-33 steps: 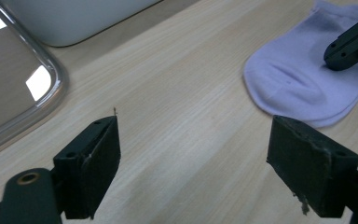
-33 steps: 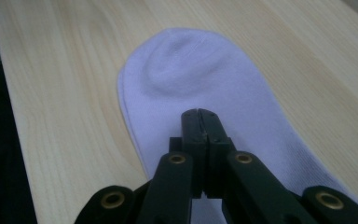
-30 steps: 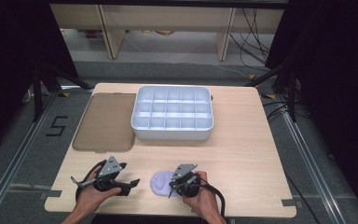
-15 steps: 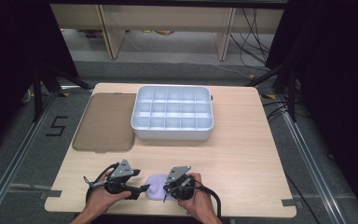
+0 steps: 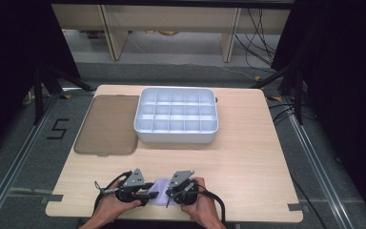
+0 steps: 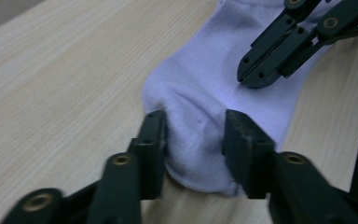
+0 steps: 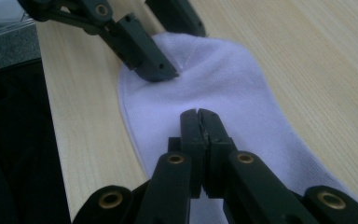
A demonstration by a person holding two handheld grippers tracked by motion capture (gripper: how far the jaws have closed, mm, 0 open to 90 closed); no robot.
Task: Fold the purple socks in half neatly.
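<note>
Moved: our left gripper [image 5: 148, 194] has slid right along the near edge since a second ago and now reaches the sock [image 5: 161, 196], which has bunched narrower between the two tools; our right gripper [image 5: 171, 198] has kept its place.
Sock: pale lilac, lying flat on the table [image 5: 248, 157] at the near edge, between both hands [image 5: 112, 207].
Left claw: its jaws have just been closing; in the left gripper view they straddle the rounded end of the sock [image 6: 200, 116], pads pressing a raised ridge of cloth between them, so we read it as grasping the sock.
Right claw: clenched, tips together in the right gripper view [image 7: 199, 116] and resting on the middle of the sock [image 7: 223, 88]; whether a fold of cloth is pinched we cannot tell.
Box: white gridded box [image 5: 176, 116] at the far middle, all cells bare; brown lid [image 5: 107, 125] just left of it.
Step, as we judge it: securing both ends to fold or lift the sock.
Doing it well: we finish the left squeeze until both layers are caught, keep the right tips pinning the cloth, and lift only once neither end slips.
</note>
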